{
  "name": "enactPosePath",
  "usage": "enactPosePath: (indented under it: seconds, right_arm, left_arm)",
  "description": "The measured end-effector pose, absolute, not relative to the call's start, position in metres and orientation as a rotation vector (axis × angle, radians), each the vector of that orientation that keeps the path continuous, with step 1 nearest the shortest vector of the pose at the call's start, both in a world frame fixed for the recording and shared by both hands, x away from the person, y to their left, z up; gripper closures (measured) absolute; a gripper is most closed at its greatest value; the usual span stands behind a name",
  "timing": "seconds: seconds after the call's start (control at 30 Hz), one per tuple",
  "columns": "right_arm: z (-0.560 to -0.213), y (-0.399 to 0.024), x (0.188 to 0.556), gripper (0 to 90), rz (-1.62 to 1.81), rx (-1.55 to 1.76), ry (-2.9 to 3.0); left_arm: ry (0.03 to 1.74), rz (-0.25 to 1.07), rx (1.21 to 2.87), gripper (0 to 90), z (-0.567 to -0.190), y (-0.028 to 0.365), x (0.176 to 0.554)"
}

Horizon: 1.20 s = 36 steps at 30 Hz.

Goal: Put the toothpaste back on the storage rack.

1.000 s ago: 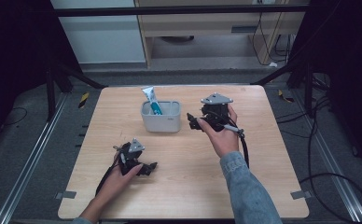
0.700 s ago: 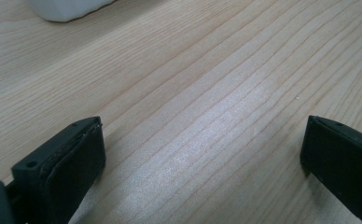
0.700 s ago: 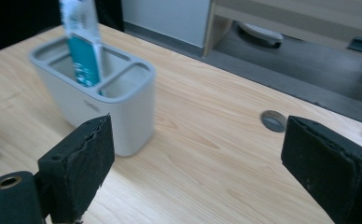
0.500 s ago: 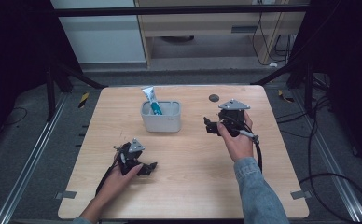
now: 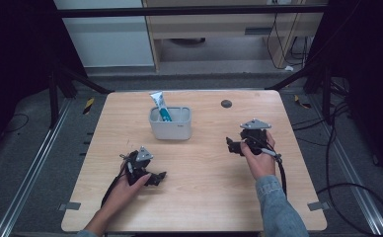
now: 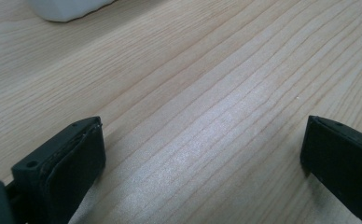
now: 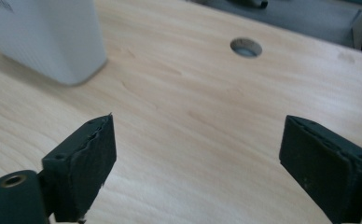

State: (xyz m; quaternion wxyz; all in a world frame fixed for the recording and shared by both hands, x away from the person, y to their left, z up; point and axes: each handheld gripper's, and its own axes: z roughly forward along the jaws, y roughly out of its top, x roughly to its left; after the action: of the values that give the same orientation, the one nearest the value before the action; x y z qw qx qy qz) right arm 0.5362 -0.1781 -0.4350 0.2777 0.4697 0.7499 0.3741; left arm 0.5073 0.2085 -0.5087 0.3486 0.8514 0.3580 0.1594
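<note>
Container: a grey-white rectangular container [image 5: 171,123] stands upright on the desk, at the far middle, a little left of centre; its pale wall also shows at the upper left of the right gripper view [image 7: 44,37] and a corner of it at the top of the left gripper view [image 6: 67,8].
Tube: a white tube with blue-green print [image 5: 161,105] stands in the container, tilted left, its top end rising above the rim.
Right gripper: the right gripper [image 5: 234,146], held in the right hand [image 5: 259,160], sits right of the container and well apart from it; jaws spread wide with bare wood between them [image 7: 198,158], holding nothing.
Left gripper: the left gripper [image 5: 159,177], held in the left hand [image 5: 125,185], rests low at the near left of the desk; jaws wide apart over bare wood [image 6: 202,158], nothing between them.
Desk: a light wooden desk [image 5: 204,197] with a round hole [image 5: 226,103] near the far edge, right of the container.
Surround: dark floor with cables [image 5: 347,148] to the right.
</note>
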Motion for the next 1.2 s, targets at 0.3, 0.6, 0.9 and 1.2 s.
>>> enactPosePath:
  seconds: [0.3, 0.6, 0.9, 1.2]
  right_arm:
    - [-0.464, -0.2, 0.534, 13.6, 0.948, 1.344, 2.026]
    - [-0.479, -0.21, 0.53, 12.2, 0.948, 1.382, 2.022]
    - [-0.494, -0.218, 0.527, 11.6, 0.955, 1.433, 2.007]
    - [-0.503, -0.226, 0.525, 11.5, 0.942, 1.459, 1.999]
  left_arm:
    - [0.928, 0.413, 2.206, 0.0, -0.509, 0.208, 0.507]
    - [0.928, 0.413, 2.207, 0.0, -0.509, 0.208, 0.507]
    - [0.928, 0.413, 2.207, 0.0, -0.509, 0.209, 0.507]
    - [0.928, 0.413, 2.207, 0.0, -0.509, 0.209, 0.507]
